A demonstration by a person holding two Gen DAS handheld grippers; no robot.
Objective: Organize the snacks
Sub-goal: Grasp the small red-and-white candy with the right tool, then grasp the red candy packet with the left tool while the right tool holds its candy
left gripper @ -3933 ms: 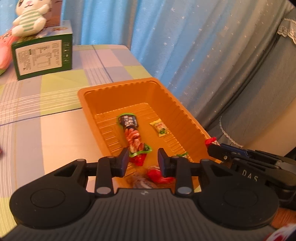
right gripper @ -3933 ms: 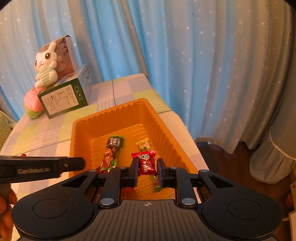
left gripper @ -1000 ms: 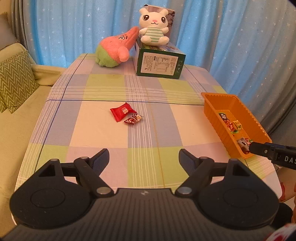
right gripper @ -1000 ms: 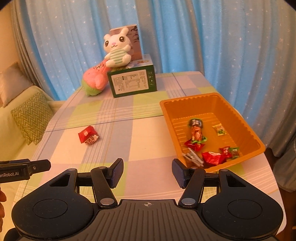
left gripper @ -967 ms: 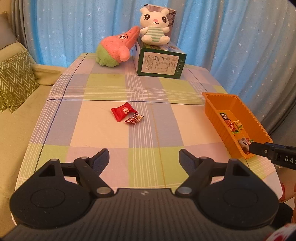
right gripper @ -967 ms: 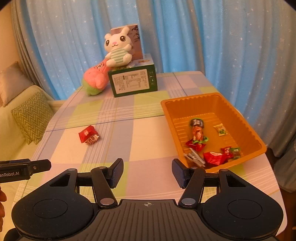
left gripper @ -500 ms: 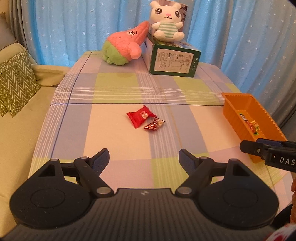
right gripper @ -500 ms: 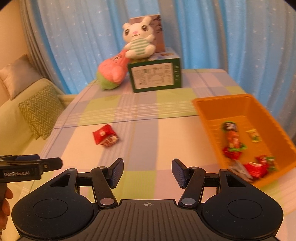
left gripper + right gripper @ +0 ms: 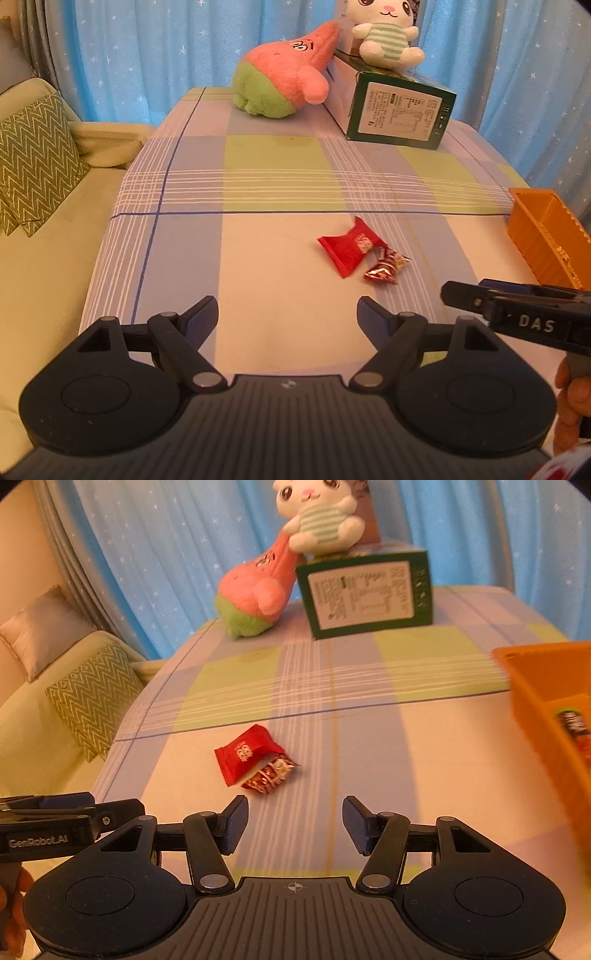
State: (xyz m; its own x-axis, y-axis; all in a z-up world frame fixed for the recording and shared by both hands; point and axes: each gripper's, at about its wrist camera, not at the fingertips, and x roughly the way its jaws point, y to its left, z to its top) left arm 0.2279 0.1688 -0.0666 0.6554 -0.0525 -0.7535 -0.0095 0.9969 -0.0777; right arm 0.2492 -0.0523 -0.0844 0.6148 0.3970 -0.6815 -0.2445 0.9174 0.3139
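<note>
Blue star-print curtains (image 9: 147, 55) back a counter (image 9: 280, 177) covered with a plaid cloth in green, lilac and cream. Left of it stands a pale green sofa with a zigzag cushion (image 9: 29, 162).

Far end of counter: green box (image 9: 400, 110) with a white label, a white bunny plush (image 9: 386, 33) sitting on top, and a pink-and-green plush (image 9: 284, 81) leaning against the box's left side.

Loose snacks: 2 pieces mid-counter. Red packet (image 9: 351, 245) lies flat; a smaller red foil-wrapped candy (image 9: 386, 269) touches its right-hand corner, partly tucked under it in the right wrist view.

Orange tray (image 9: 532, 686) sits at the counter's right edge, well apart from the 2 loose pieces. A dark-topped snack (image 9: 572, 723) is visible inside; the rest of its contents are cut off by the frame.

Left gripper (image 9: 287, 317): jaws wide apart, nothing between them, above bare cloth on the near side of the packet.

Right gripper (image 9: 294, 821): jaws apart, narrower gap than the left, nothing between them; the candy lies just beyond the left fingertip (image 9: 236, 812).

Each gripper shows in the other's view at the frame edge, with part of a hand (image 9: 572, 402) below.
</note>
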